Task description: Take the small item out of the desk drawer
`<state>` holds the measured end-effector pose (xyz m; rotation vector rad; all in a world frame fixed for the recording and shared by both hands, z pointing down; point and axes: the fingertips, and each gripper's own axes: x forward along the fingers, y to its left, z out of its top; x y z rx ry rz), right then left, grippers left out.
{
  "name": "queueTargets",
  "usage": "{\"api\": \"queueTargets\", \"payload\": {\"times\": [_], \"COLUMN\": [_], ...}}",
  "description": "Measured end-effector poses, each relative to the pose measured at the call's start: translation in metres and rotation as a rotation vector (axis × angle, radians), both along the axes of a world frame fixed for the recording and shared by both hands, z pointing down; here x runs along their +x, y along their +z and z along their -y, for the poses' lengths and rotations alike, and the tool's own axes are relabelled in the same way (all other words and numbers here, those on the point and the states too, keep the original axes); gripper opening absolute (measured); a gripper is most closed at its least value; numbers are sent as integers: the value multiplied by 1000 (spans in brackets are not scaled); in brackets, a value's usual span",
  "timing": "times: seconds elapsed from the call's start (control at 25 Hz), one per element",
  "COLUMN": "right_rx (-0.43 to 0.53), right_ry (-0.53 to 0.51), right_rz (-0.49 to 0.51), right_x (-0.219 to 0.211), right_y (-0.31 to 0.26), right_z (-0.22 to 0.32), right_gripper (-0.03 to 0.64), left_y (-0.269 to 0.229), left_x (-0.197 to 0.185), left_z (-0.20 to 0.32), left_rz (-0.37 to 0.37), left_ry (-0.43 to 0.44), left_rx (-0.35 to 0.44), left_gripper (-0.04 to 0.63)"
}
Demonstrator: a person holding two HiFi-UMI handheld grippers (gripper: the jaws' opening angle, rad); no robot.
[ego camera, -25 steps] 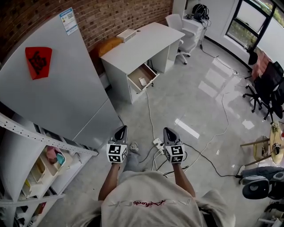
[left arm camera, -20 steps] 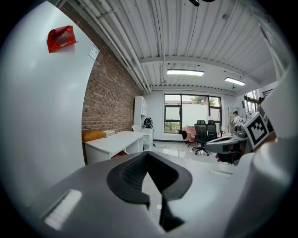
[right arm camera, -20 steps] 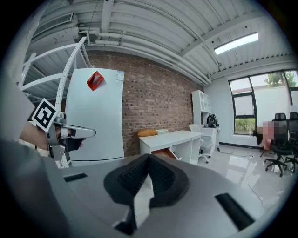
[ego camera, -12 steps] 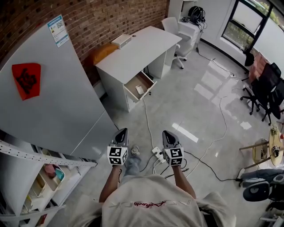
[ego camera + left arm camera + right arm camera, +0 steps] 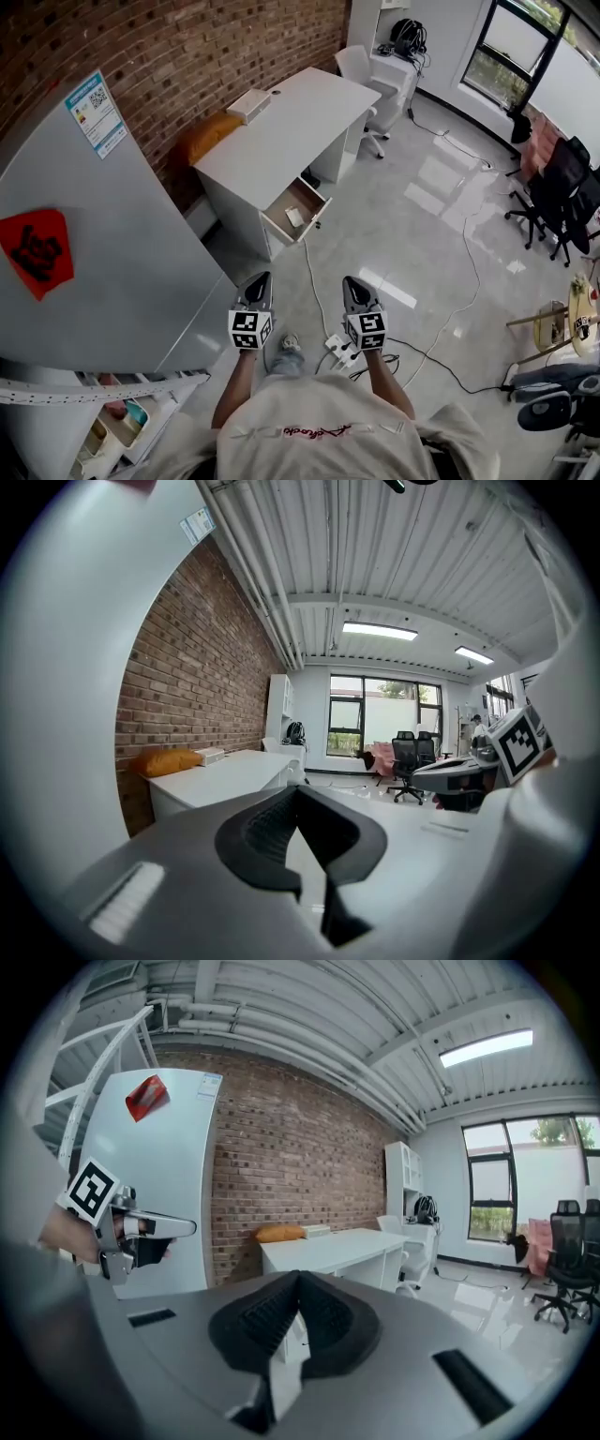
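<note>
A white desk (image 5: 281, 117) stands against the brick wall, well ahead of me. Its drawer (image 5: 296, 210) is pulled out, and a small white item (image 5: 294, 217) lies inside. My left gripper (image 5: 258, 280) and right gripper (image 5: 352, 284) are held side by side in front of my chest, both shut with nothing between the jaws. They point toward the desk from a couple of metres away. The desk (image 5: 225, 772) shows past the shut jaws in the left gripper view, and the desk (image 5: 342, 1248) also appears in the right gripper view.
A tall grey cabinet (image 5: 94, 244) stands at my left with a shelf rack (image 5: 112, 412) below it. A power strip (image 5: 339, 349) and cables (image 5: 450, 319) lie on the floor ahead. Office chairs (image 5: 562, 197) are at the right, a white chair (image 5: 361, 66) behind the desk.
The view has shifted toward the desk: the cabinet slid down and left in the head view. Both grippers stayed shut and level in front of me.
</note>
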<state>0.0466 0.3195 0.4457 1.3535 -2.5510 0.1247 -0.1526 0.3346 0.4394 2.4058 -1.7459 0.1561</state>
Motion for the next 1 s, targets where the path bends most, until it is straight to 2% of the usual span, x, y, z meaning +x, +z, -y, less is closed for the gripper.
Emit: {"api": "queueTargets", "payload": {"times": [0.4,0.6,1.0], "right_rx": [36,35,27], "right_ry": [32,62,104], "right_rz": [-14,-17,-28], "right_x": [-39,-46,-49], "right_y": [-20,-18,-10], "right_z": [99,136,181], "right_gripper": [12,11,11], "left_y": [-13,-13,-6], "left_x": [-39,-46,-50], "left_z": [103,146,198], "left_rz": [-14,-17,-23], "left_ry": [33,63,108], "left_rx": [25,28,24], "left_gripper": [9,9,9]}}
